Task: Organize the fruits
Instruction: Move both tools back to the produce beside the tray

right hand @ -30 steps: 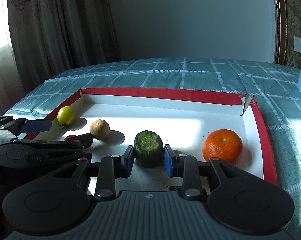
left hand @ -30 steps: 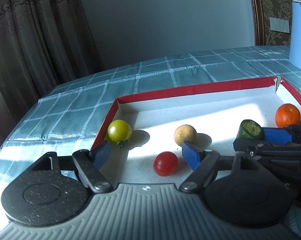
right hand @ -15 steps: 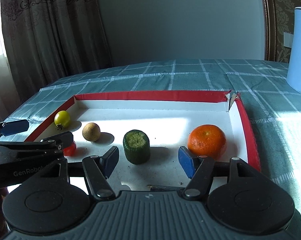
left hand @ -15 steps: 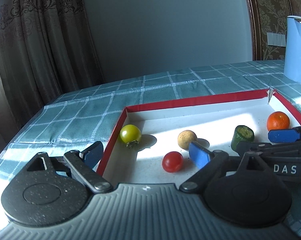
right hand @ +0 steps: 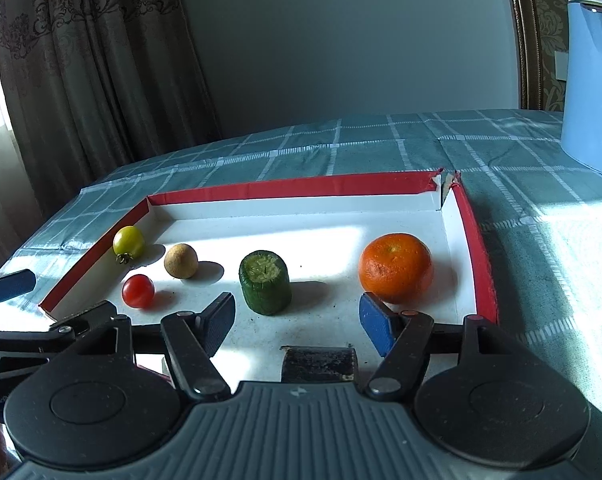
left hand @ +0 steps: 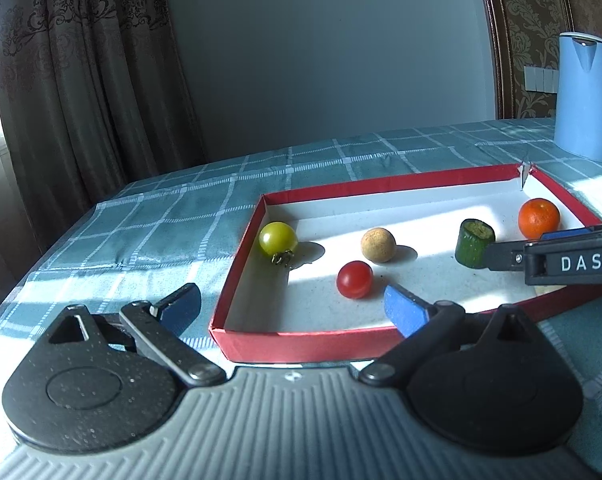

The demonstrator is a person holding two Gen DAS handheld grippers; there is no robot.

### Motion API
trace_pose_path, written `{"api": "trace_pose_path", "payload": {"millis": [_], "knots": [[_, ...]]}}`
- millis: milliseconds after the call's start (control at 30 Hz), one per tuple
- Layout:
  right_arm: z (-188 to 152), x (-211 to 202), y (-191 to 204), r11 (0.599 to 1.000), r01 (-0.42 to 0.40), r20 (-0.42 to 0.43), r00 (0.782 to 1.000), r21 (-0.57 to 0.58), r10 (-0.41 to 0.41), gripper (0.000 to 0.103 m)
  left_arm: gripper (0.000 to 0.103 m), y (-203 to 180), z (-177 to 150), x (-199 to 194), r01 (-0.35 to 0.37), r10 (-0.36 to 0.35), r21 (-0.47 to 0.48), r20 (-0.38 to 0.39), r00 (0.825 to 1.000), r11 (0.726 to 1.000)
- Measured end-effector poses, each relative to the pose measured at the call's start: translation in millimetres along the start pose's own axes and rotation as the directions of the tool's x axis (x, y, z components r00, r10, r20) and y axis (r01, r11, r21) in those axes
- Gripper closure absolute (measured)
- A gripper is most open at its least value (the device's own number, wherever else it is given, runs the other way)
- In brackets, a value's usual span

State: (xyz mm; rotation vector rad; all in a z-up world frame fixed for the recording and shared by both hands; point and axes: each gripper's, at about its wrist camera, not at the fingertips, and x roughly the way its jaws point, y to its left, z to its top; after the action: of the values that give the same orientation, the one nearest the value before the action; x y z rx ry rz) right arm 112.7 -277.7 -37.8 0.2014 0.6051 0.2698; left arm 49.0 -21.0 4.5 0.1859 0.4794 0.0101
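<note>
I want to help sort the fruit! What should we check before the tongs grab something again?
1. Left tongs open, holding nothing: ok.
2. Right tongs open, holding nothing: ok.
3. Yellow tomato, red tomato, brown round fruit, green cucumber piece and orange all inside the red box: ok.
4. Fruits apart, with room for fingers: ok.
5. Cucumber piece upright: ok.
6. Where each fruit belongs: cannot tell.

I read "DAS" in white letters on side of right gripper (left hand: 557,258), seen from left wrist view; no other legible text
</note>
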Motion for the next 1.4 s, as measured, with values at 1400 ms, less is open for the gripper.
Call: {"api": "trace_pose_path", "payload": {"millis": [1400], "knots": [[-39,-66,35,0.974,-0.11,0.088,0.988,-0.197,0.129,0.029,0.031,21,-36,-16,0.242,-0.231,0.075,-0.126,0.965,0.968]]}}
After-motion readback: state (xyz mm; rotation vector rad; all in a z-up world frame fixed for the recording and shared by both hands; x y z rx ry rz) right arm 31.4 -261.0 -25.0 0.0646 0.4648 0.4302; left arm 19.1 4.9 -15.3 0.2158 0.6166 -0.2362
